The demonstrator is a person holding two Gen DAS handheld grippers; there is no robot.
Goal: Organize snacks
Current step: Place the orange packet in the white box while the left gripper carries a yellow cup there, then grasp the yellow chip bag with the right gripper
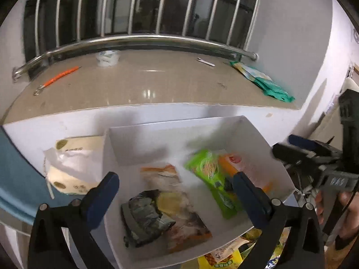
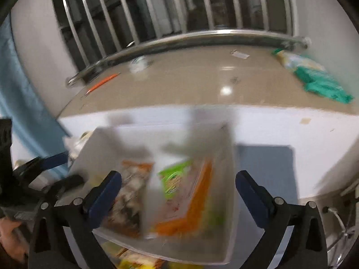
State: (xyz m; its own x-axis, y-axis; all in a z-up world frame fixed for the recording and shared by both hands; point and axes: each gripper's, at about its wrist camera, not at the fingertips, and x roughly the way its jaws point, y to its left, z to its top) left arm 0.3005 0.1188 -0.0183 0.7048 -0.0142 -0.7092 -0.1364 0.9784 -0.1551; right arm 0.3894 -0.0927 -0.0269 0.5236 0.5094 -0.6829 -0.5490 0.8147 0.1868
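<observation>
A white box (image 1: 125, 148) holds several snack packets: a green noodle pack (image 1: 211, 174), an orange-edged clear pack (image 1: 244, 168), a dark wrapped pack (image 1: 145, 217) and a pale orange pack (image 1: 161, 174). My left gripper (image 1: 175, 192) is open and empty, hovering above the box. My right gripper (image 2: 177, 192) is open and empty above the same box (image 2: 96, 148), which looks blurred; it also shows at the right of the left wrist view (image 1: 289, 148). More yellow snack bags (image 1: 219, 257) lie under the box's near edge.
A white paper bag (image 1: 71, 163) lies left of the box. Behind is a beige sill (image 1: 157, 83) with a steel rail (image 1: 145, 40), an orange pen (image 1: 60, 76), a tape roll (image 1: 107, 58) and green packets (image 1: 264, 80). A blue cloth (image 1: 18, 179) is at left.
</observation>
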